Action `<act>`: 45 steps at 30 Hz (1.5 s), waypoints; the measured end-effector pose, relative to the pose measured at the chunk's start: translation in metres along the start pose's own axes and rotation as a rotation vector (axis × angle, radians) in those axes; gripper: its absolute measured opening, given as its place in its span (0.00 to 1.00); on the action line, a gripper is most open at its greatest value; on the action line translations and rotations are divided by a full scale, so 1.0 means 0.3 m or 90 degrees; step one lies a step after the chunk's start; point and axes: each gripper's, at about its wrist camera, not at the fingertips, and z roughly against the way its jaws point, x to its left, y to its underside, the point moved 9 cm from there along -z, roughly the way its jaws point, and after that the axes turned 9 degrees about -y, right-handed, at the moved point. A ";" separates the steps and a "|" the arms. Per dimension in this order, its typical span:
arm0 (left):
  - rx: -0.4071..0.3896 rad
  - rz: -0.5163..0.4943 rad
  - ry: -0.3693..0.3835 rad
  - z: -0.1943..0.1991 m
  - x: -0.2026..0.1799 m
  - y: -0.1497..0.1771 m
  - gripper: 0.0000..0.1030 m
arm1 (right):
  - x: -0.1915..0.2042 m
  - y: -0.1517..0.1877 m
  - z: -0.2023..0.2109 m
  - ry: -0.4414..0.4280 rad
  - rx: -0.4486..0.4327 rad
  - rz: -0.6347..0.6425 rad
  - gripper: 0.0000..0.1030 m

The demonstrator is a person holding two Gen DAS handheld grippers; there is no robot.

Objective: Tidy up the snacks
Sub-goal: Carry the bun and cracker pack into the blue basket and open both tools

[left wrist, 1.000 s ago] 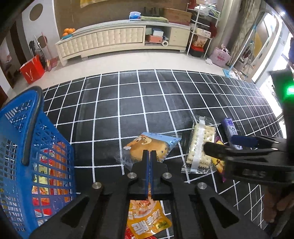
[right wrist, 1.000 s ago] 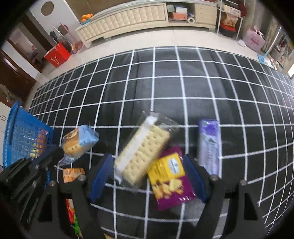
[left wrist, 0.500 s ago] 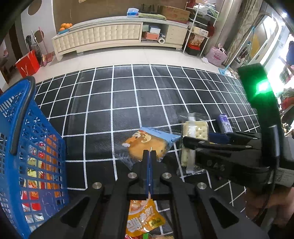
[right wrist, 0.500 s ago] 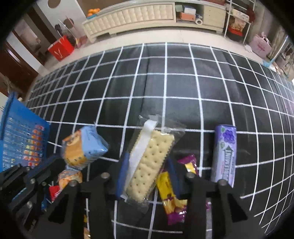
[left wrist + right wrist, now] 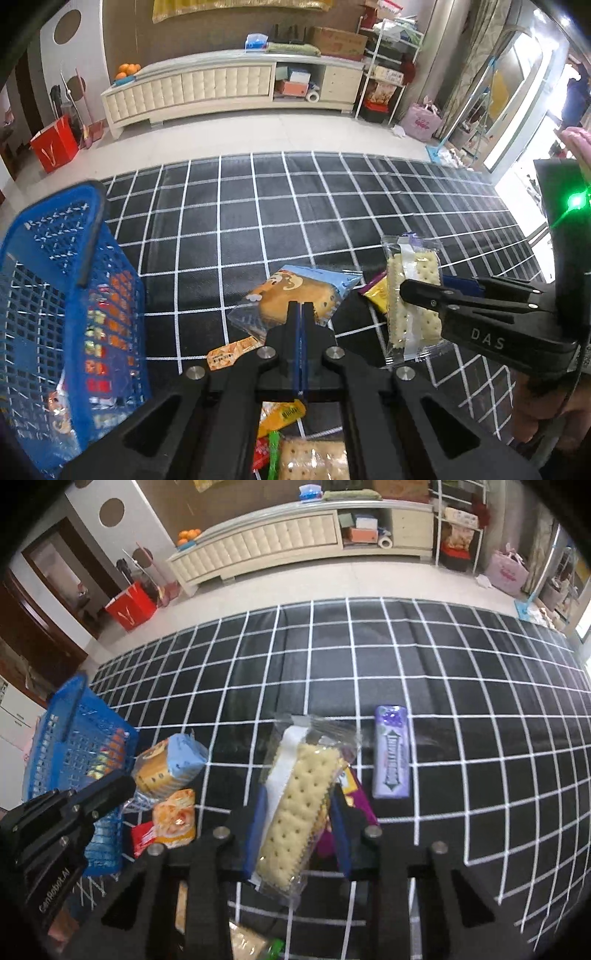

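**Both grippers loaded above the checked mat**

Your right gripper (image 5: pixel 297 823) has just been closing, and its blue pads now press on both long sides of the clear-wrapped pack of pale square crackers (image 5: pixel 295 808), which stands tilted between the jaws, its top leaning away from you. Your left gripper (image 5: pixel 300 321) is closed tight, pinching the clear edge of the blue-and-orange cartoon-printed cake packet (image 5: pixel 295 295). The blue plastic mesh basket (image 5: pixel 55 295), with packets already inside, stands to your left on the black mat with white grid lines (image 5: pixel 369 664). A purple stick-shaped gum pack (image 5: pixel 391 753) lies flat on the mat just right of the crackers, and a yellow-and-purple snack bag (image 5: pixel 354 794) lies partly hidden behind the right jaw. Orange and red packets (image 5: pixel 173 819) lie near the basket.
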 end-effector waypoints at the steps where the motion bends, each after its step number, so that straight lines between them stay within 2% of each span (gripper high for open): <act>1: -0.005 0.000 0.001 0.021 0.001 -0.004 0.00 | 0.021 -0.003 0.022 0.002 -0.006 0.004 0.36; 13: -0.095 -0.001 -0.003 0.386 0.078 -0.032 0.00 | 0.294 -0.005 0.274 -0.015 -0.073 0.082 0.36; 23: -0.121 0.022 -0.033 0.536 0.317 0.005 0.00 | 0.541 0.007 0.246 -0.065 -0.065 0.120 0.36; 34: -0.114 0.056 -0.071 0.578 0.591 0.052 0.00 | 0.784 0.011 0.125 -0.101 -0.041 0.168 0.36; 39: -0.101 0.062 -0.079 0.532 0.667 0.052 0.00 | 0.848 0.010 0.026 -0.099 -0.013 0.185 0.36; 45: -0.073 0.059 -0.080 0.427 0.727 0.033 0.00 | 0.864 -0.005 -0.095 -0.095 0.018 0.178 0.36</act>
